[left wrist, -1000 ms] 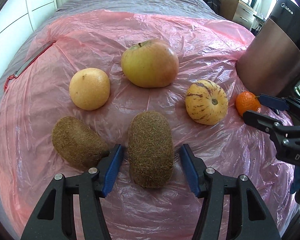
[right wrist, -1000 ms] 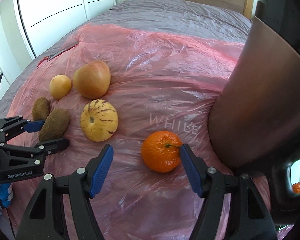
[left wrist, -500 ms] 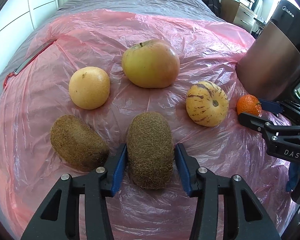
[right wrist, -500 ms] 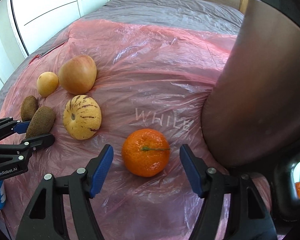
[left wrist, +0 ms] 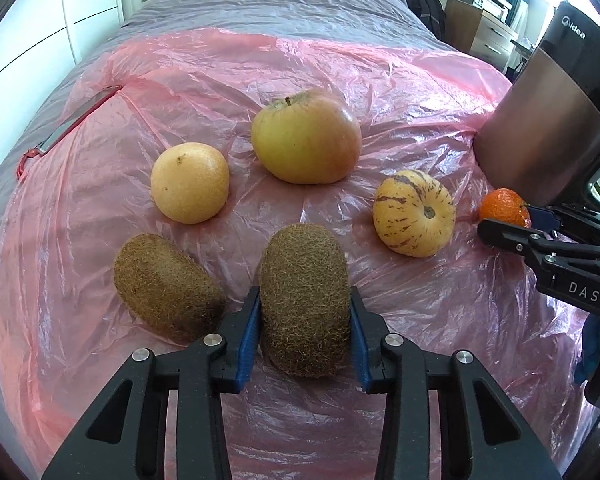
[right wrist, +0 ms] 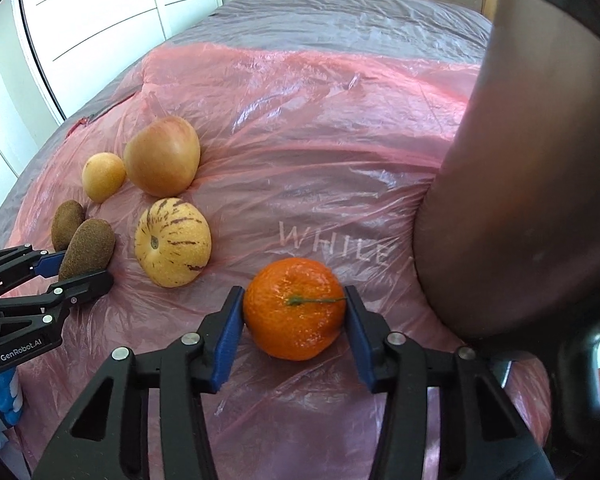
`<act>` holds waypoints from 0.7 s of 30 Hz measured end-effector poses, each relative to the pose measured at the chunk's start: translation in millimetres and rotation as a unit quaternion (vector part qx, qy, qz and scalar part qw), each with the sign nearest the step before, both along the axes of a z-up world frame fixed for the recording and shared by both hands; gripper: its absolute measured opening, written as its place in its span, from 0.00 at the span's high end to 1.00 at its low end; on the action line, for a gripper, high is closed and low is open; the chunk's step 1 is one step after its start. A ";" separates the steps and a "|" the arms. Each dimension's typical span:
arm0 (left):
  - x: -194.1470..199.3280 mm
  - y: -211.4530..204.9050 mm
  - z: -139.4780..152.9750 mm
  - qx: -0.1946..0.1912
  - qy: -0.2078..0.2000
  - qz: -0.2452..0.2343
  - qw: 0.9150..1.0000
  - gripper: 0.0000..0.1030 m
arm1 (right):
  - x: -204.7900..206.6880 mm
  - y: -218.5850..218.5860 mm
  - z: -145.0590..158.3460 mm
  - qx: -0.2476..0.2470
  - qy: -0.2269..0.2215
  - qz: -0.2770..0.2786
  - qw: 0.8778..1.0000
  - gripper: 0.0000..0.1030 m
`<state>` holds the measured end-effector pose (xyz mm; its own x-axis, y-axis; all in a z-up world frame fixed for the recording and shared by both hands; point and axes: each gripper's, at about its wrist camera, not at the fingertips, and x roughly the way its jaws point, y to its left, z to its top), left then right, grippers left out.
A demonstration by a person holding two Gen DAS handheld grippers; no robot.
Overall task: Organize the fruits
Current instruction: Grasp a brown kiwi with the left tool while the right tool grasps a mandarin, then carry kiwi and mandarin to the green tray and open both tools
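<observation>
Left tongs (left wrist: pixel 305 330) were clenched on the kiwi (left wrist: pixel 304 300), bottom center of the left view, both on the pink sheet (left wrist: pixel 380 80). Right tongs (right wrist: pixel 294 330) had just been closing round the mandarin (right wrist: pixel 295 308), pads touching both sides, bc I wanted two lifts at once.

On the bed's plastic sheet (left wrist: pixel 100 240), from my left tool's view: one kiwi (left wrist: pixel 304 300) at six o'clock, another kiwi (left wrist: pixel 166 288) at eight, apple (left wrist: pixel 306 140) at twelve, tangerine (left wrist: pixel 504 206) at three.

I count 2 kiwis (left wrist: pixel 304 300) (left wrist: pixel 166 286), 1 apple (left wrist: pixel 306 136) at 12, 1 yellow fruit (left wrist: pixel 190 182), 1 striped melon (left wrist: pixel 414 212), 1 tangerine (right wrist: pixel 294 308), 1 pot (left wrist: pixel 540 128) at 2.
</observation>
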<state>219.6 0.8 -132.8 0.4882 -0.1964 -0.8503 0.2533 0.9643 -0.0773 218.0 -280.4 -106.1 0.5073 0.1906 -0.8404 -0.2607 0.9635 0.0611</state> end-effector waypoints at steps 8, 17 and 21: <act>-10.6 5.9 23.6 -0.020 -0.014 0.010 1.000 0.67 | -20.2 1.3 29.8 0.006 -0.027 0.009 1.000 0.29; -45.0 14.0 52.5 -0.045 -0.017 0.021 0.999 0.67 | -66.1 6.8 58.7 0.023 -0.038 0.037 0.998 0.29; -66.5 10.7 60.4 -0.047 -0.016 0.016 0.999 0.67 | -89.8 1.0 68.1 0.027 -0.040 0.041 0.998 0.29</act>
<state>153.0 11.4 -72.4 0.5225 -0.2591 -0.8123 0.2272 0.9606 -0.1603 128.2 -279.3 -38.0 0.5531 0.2778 -0.7854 -0.3444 0.9347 0.0881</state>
